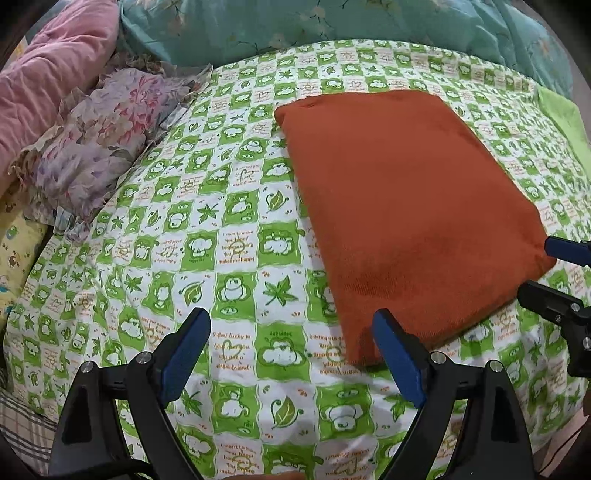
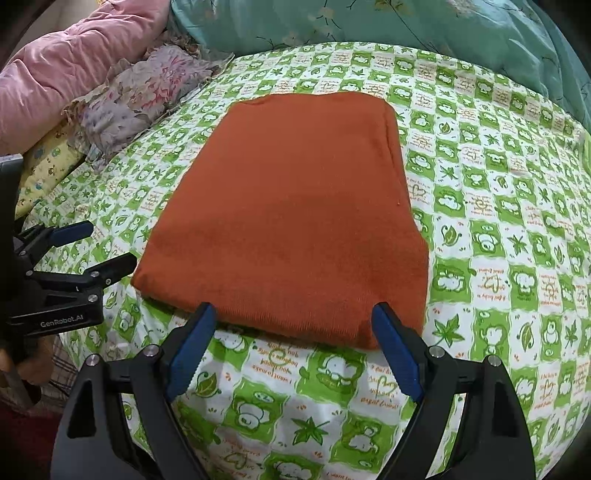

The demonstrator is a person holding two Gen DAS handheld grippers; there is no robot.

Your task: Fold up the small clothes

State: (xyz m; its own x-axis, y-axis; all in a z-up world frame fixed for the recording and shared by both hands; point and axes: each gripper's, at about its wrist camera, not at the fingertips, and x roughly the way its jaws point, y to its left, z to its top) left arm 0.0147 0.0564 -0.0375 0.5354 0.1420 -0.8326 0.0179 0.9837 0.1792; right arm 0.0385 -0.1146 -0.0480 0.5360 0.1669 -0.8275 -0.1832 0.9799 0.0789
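Blue-padded black left claw [image 1: 291, 354] stands wide with only bedding between its pads, and the matching right claw [image 2: 293, 350] is just as wide, its pads not pressing anything, their tips at the near edge of the cloth. Two claws, then, and one task piece.

Largest is the bed under a green-and-white checked sheet with frog and leaf prints [image 1: 229, 266]. On it lies the one rust-orange knitted garment, folded into a flat rectangle [image 2: 295, 210], in the middle of the sheet.

Behind are one teal flowered quilt [image 1: 332, 26], one pink quilt [image 1: 48, 81] and one frilled floral pillow [image 1: 99, 147].

Only the left view shows a bright green cloth [image 1: 565, 118] at the far right edge. Only the right view shows the lettering on the left claw's body.
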